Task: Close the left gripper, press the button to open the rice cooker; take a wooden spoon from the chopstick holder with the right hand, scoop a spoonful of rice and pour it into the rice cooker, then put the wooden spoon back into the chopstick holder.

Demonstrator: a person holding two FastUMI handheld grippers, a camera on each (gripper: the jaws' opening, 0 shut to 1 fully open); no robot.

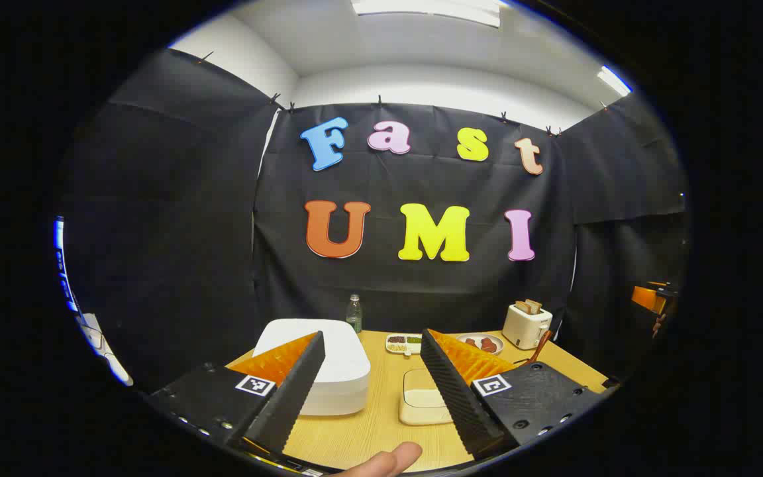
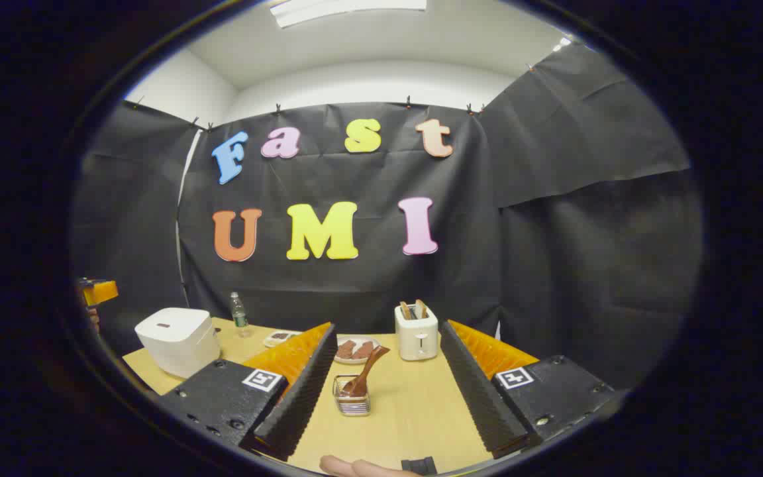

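Left gripper view, lower left: white rice cooker (image 1: 318,368) on the wooden table (image 1: 361,437), lid down, partly behind the left finger. Behind it, a bottle (image 1: 354,313). Lower centre: left gripper (image 1: 371,391) open, fingers wide apart, holding nothing; between them a shallow white rice box (image 1: 421,397), and behind that a small divided dish (image 1: 403,343). Right of centre: plate (image 1: 484,343), then toaster (image 1: 526,324) with bread. Right gripper view, lower left: cooker again, bottle beside it. Lower centre: right gripper (image 2: 388,391) open, empty; between the fingers a holder (image 2: 352,401) with a wooden spoon (image 2: 365,374) leaning in it, handle tilted up to the right. Behind: plate, toaster.
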